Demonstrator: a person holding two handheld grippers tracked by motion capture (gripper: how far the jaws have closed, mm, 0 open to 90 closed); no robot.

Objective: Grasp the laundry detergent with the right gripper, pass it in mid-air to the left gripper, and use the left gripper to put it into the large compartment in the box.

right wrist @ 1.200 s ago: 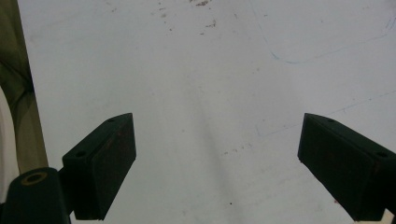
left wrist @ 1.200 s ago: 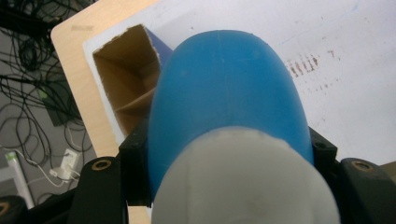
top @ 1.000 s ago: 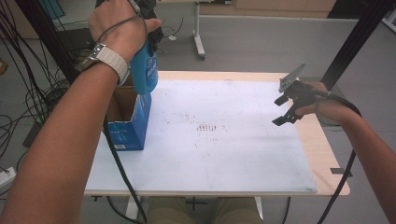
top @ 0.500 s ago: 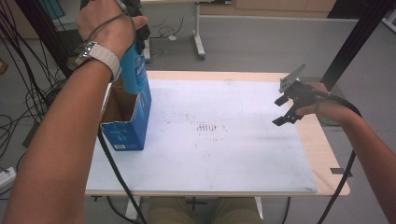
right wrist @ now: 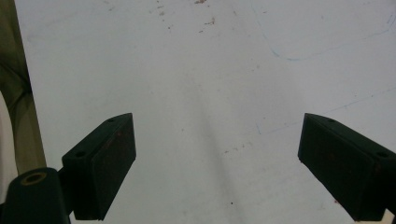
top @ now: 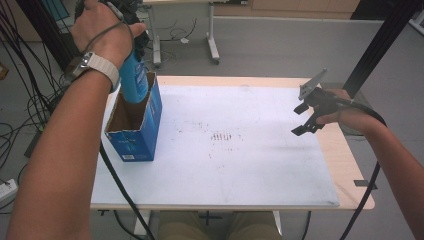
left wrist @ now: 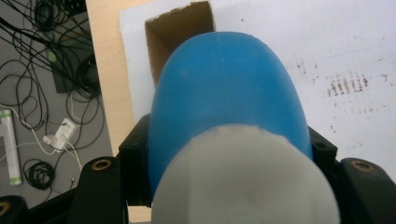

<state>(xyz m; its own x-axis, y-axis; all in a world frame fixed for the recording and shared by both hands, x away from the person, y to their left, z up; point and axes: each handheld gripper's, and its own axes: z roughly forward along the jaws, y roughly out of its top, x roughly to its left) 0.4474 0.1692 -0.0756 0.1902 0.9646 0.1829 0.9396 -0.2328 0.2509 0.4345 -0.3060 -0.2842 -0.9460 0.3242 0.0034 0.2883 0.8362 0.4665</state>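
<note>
Blue bottle (top: 134,80), clamped in left tongs (left wrist: 224,154), hangs over the box (top: 135,131) at nine o'clock, needing a clear lift; right tongs (right wrist: 224,163) gape wide.

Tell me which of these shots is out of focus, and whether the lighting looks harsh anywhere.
Left gripper view: the white cap nearest the lens is a soft blur, and the blue bottle behind it is sharper. Right gripper view: the right claw is fairly crisp over the white mat. High view: even, soft light, faint shadow beside the cardboard box, no glare.
</note>
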